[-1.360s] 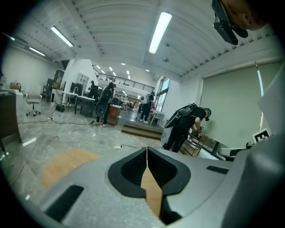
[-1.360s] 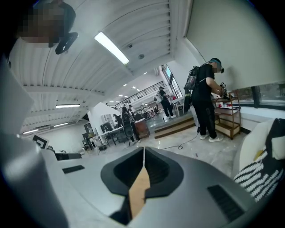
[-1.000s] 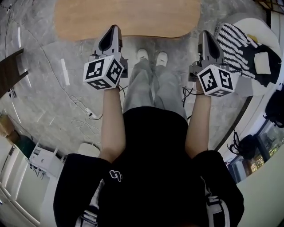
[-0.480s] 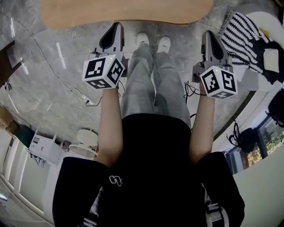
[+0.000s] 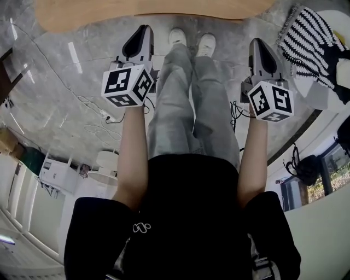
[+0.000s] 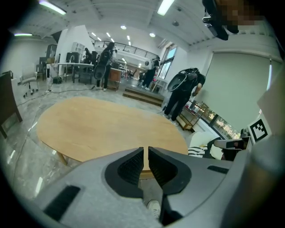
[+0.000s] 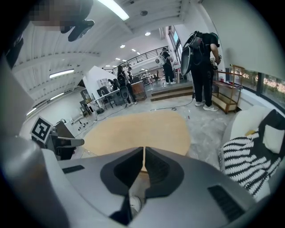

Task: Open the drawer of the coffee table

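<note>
In the head view, the coffee table (image 5: 153, 12) is at the top, just past your shoes (image 5: 176, 36). Only its light wooden top shows. Your left gripper (image 5: 143, 30) and right gripper (image 5: 257, 42) both point at the table's near edge and stop a little short of it. A striped cushion (image 5: 306, 38) lies to the right of the table.

In the left gripper view, the jaws are pressed together with nothing between them. The coffee table (image 6: 102, 127) spreads out beyond them. A small wooden strip (image 6: 146, 173) peeks out under the table's near edge. It may be the drawer front, but you cannot tell.

In the right gripper view, those jaws are together too and hold nothing. The coffee table (image 7: 138, 131) is straight ahead.

The drawer is likely hard wood, stiff and not easy to break. It should slide, but it may stick a bit. Look under the table's near edge for a knob or lip. Spread the jaws first, pinch there, and pull straight toward you. The floor (image 5: 65, 82) looks smooth, so the table might slide too.
</note>
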Tool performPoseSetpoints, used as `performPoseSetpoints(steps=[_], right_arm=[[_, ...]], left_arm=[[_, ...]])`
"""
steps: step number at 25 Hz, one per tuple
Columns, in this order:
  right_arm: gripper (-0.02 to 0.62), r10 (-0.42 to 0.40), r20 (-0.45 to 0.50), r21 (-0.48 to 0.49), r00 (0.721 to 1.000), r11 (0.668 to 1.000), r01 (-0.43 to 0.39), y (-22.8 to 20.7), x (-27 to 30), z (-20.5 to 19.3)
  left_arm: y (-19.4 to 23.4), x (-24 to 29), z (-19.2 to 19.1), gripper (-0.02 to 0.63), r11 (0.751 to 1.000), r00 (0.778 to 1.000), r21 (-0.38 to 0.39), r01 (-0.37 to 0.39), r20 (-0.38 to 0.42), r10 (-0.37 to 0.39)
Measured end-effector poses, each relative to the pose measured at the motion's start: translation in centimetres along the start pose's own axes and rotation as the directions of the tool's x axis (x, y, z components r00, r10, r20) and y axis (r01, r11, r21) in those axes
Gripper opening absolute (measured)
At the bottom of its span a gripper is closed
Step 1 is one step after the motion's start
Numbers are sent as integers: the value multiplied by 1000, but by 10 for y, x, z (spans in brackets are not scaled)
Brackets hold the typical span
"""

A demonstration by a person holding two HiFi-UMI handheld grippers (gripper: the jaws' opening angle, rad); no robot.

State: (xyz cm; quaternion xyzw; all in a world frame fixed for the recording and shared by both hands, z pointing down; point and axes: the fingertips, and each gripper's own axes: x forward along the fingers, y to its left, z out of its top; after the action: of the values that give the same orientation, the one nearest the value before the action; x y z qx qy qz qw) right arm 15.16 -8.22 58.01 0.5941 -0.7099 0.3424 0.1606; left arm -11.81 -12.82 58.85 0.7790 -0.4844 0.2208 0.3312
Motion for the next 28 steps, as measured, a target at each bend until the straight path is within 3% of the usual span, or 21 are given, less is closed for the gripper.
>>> performPoseSetpoints(steps=[14, 17, 19, 21, 28], right_arm=[[15, 21, -151, -115, 988, 993, -39, -25, 44, -83], [33, 20, -188, -151, 982, 987, -49, -31, 51, -96], [104, 22, -215, -175, 976, 983, -60, -36, 57, -101], [104, 14, -241, -209, 970, 976, -66, -44, 65, -105], [121, 1, -337, -337, 942, 933, -122, -60, 95, -122]], left_arm=[[52, 54, -78, 14, 997, 992, 53, -55, -113, 61], [61, 63, -90, 15, 993, 987, 93, -67, -136, 79], [66, 69, -97, 45, 990, 983, 113, -79, -154, 96], [72, 75, -103, 85, 990, 979, 110, -91, -170, 109], [99, 93, -120, 115, 985, 960, 124, -122, -239, 149]])
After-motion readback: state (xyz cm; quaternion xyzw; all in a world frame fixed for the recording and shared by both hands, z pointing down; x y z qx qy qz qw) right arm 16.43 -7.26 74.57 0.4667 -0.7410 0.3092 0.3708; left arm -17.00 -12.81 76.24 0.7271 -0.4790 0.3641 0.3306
